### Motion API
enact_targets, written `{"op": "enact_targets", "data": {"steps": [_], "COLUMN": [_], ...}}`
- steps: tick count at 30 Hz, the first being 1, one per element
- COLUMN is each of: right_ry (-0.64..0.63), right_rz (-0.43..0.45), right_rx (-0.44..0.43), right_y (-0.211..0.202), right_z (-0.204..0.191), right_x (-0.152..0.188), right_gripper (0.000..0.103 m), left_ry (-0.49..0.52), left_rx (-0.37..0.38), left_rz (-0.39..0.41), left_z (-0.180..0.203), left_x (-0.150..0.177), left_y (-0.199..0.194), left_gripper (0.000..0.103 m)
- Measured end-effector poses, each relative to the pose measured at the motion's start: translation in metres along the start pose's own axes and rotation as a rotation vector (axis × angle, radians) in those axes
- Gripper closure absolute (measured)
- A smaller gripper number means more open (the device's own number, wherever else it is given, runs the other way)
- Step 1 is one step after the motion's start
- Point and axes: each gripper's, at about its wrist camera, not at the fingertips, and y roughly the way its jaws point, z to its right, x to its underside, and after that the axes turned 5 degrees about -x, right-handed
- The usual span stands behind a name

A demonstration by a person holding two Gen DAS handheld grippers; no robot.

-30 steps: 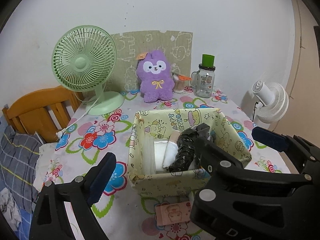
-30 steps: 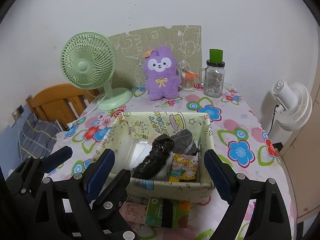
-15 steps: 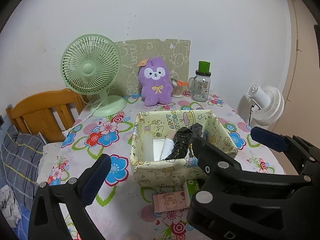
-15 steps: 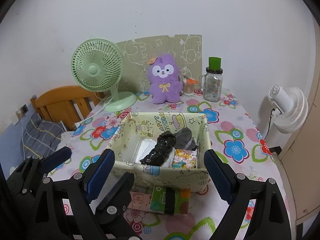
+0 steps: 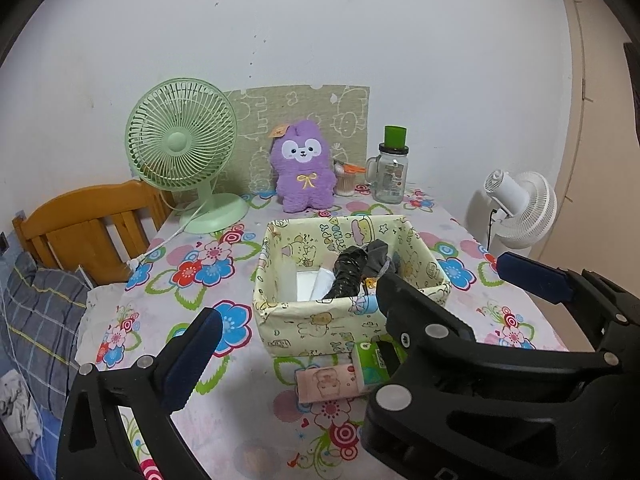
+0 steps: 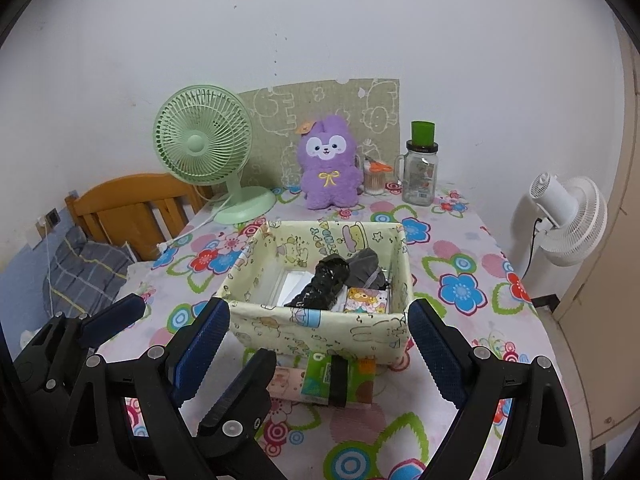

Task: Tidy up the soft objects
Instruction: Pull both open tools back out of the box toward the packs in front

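Yellow printed fabric box (image 5: 352, 276) at my left view's centre already holds soft items; my left gripper (image 5: 352, 312) has just been opening and grips nothing. Right view: right gripper (image 6: 316, 344) gapes empty, tissue packs (image 6: 340, 376) at six o'clock of the box. I'd say they go in next.

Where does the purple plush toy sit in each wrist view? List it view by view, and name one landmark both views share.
Left wrist view: the purple plush toy stands at the table's far edge, above centre, just left of the middle.
Right wrist view: the purple plush toy stands at the far edge, near the middle.
Shared landmark: the green desk fan stands to its left in both.
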Motion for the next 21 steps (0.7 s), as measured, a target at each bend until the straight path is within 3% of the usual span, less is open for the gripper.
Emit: {"op": "enact_targets", "data": {"steps": [21], "right_ry": [-0.011], "right_rz": [-0.004], "right_rx": [0.013], "right_y": [-0.011], "right_z": [-0.001], "right_x": [0.020], "right_gripper": [0.010], "left_ry": [0.002], "left_rx": [0.007], "left_rz": [-0.025], "left_z": [0.006], "left_x": [0.020], "left_y": [0.000], "left_gripper": [0.000]}}
